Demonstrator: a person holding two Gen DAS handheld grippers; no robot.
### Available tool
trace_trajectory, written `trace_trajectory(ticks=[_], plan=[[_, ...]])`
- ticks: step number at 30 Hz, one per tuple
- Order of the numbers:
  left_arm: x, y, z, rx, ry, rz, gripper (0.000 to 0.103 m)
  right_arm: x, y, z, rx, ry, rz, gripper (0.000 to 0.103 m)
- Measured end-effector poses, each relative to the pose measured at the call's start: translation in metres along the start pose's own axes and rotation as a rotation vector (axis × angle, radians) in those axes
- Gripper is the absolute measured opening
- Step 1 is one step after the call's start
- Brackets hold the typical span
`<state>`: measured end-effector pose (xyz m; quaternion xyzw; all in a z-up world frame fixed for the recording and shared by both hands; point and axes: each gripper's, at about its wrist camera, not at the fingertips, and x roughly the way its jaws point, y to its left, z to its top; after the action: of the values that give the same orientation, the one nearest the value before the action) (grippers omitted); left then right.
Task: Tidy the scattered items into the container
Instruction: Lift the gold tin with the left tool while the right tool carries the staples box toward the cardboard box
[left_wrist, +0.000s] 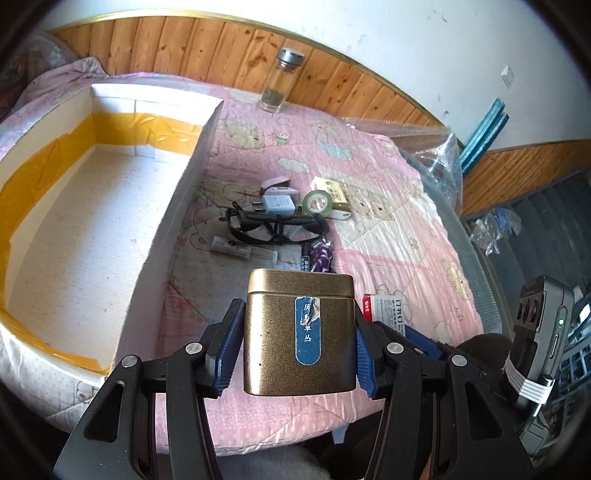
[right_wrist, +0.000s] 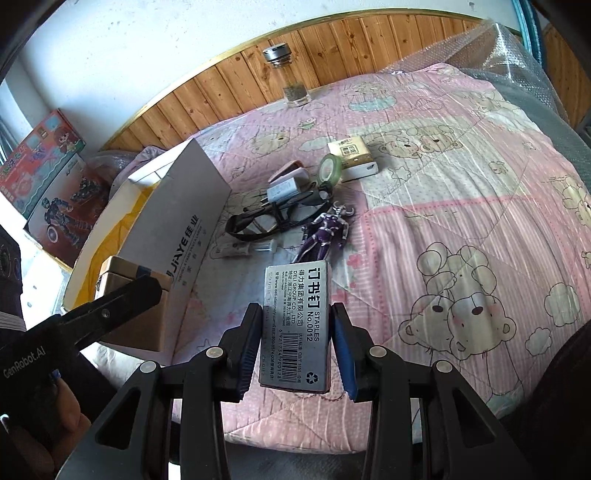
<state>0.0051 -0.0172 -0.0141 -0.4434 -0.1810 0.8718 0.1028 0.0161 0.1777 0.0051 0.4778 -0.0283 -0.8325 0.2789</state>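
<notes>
My left gripper (left_wrist: 291, 350) is shut on a gold tea tin (left_wrist: 299, 332) with a blue label, held above the pink quilt, right of the open white box (left_wrist: 110, 206). My right gripper (right_wrist: 295, 350) is shut on a grey staples box (right_wrist: 295, 325), held above the quilt's near edge. The tin and the left gripper also show in the right wrist view (right_wrist: 133, 306), beside the white box (right_wrist: 177, 210). Scattered on the quilt lie black glasses (left_wrist: 273, 225), a white charger (left_wrist: 277, 203), a tape roll (left_wrist: 316, 201), a purple figure (right_wrist: 325, 232) and a small tube (left_wrist: 232, 249).
A glass jar (left_wrist: 279, 83) with a metal lid stands at the far edge by the wood panelling. A yellow carton (right_wrist: 351, 151) lies on a white flat item. Bubble wrap (left_wrist: 432, 147) covers the right side. Toy boxes (right_wrist: 48, 184) stand beyond the white box.
</notes>
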Motion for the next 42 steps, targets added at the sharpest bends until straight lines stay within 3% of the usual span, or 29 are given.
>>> trace_trajectory(ticks=[9, 24, 42], plan=[[-0.036, 0.019, 0.007, -0.047, -0.065, -0.021, 0.055, -0.016, 0.036, 0.004, -0.063, -0.024, 0.043, 0.039], [-0.078, 0.069, 0.021, -0.143, -0.133, 0.024, 0.055, -0.024, 0.111, 0.018, -0.194, -0.031, 0.143, 0.039], [-0.099, 0.098, 0.044, -0.176, -0.163, 0.036, 0.055, -0.025, 0.158, 0.037, -0.253, -0.037, 0.206, 0.039]])
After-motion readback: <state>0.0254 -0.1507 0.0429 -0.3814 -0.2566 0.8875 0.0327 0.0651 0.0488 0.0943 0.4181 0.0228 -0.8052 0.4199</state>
